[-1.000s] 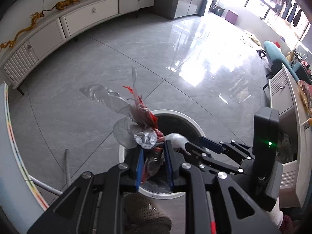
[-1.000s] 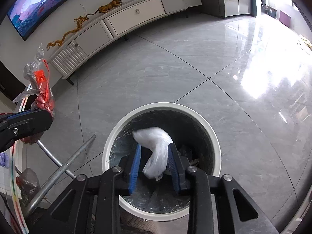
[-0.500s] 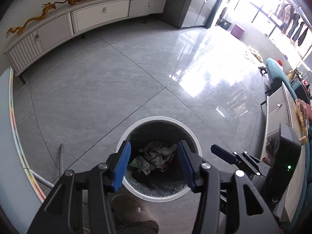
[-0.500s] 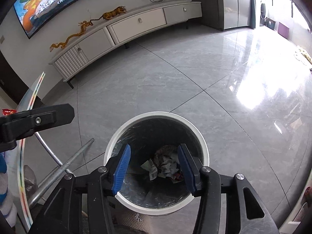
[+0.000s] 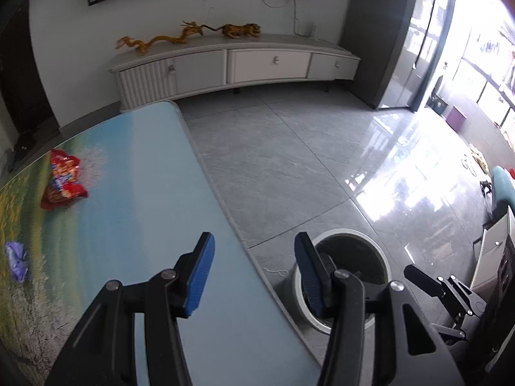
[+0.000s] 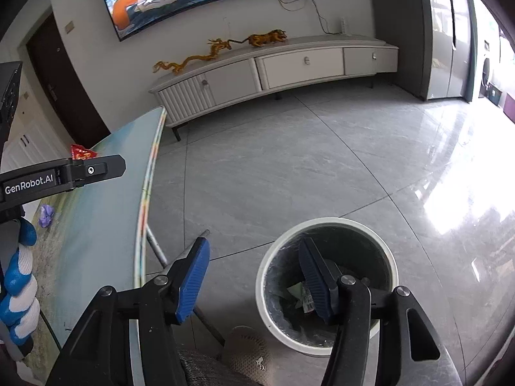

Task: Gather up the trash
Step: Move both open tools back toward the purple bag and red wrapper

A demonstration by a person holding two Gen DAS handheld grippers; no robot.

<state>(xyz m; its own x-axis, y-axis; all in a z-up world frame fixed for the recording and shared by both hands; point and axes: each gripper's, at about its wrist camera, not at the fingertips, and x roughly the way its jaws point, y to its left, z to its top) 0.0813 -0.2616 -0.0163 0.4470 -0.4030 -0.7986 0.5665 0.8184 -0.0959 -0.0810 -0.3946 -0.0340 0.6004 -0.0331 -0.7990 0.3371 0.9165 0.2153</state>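
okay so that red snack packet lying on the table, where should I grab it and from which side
Take the red snack packet across its crumpled middle, coming down from above. It lies flat on the table, so its edges probably give little to pinch, while the creased middle stands a bit proud. The left gripper is empty, jaws apart, and seems the nearer one.

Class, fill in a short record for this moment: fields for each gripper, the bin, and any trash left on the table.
left gripper: empty, fingers apart
right gripper: empty, jaws opening
bin: on floor beside table, trash inside
table: red snack packet and purple wrapper lying on it
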